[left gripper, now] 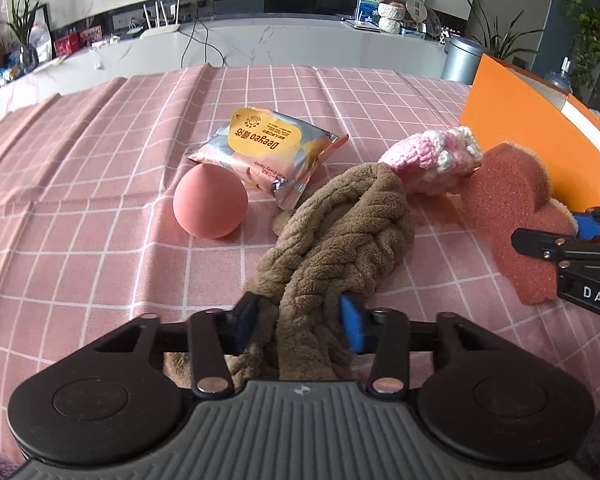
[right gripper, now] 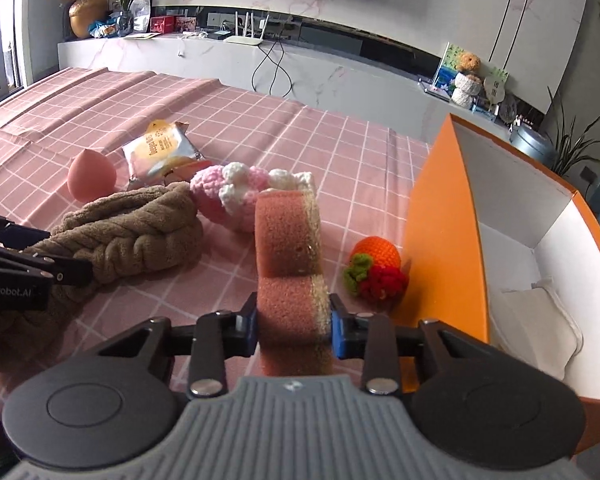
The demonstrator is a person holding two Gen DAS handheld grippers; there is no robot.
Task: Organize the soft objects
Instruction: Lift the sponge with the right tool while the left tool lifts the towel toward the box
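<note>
My left gripper (left gripper: 300,322) is shut on a brown braided plush headband (left gripper: 340,232), which lies on the pink checked cloth (left gripper: 100,200); the headband also shows in the right wrist view (right gripper: 132,236). My right gripper (right gripper: 294,324) is shut on a reddish sponge (right gripper: 288,248) and holds it upright; the sponge also shows at the right of the left wrist view (left gripper: 512,208). A pink and white crochet piece (right gripper: 236,192) lies behind the sponge. A crochet orange with a red and green bit (right gripper: 376,268) sits by the orange box (right gripper: 440,220).
A pink egg-shaped puff (left gripper: 210,202) and a foil wipes packet (left gripper: 268,148) lie at the middle of the cloth. The open orange box holds a white cloth (right gripper: 536,324). A marble TV bench (right gripper: 260,64) runs behind the table.
</note>
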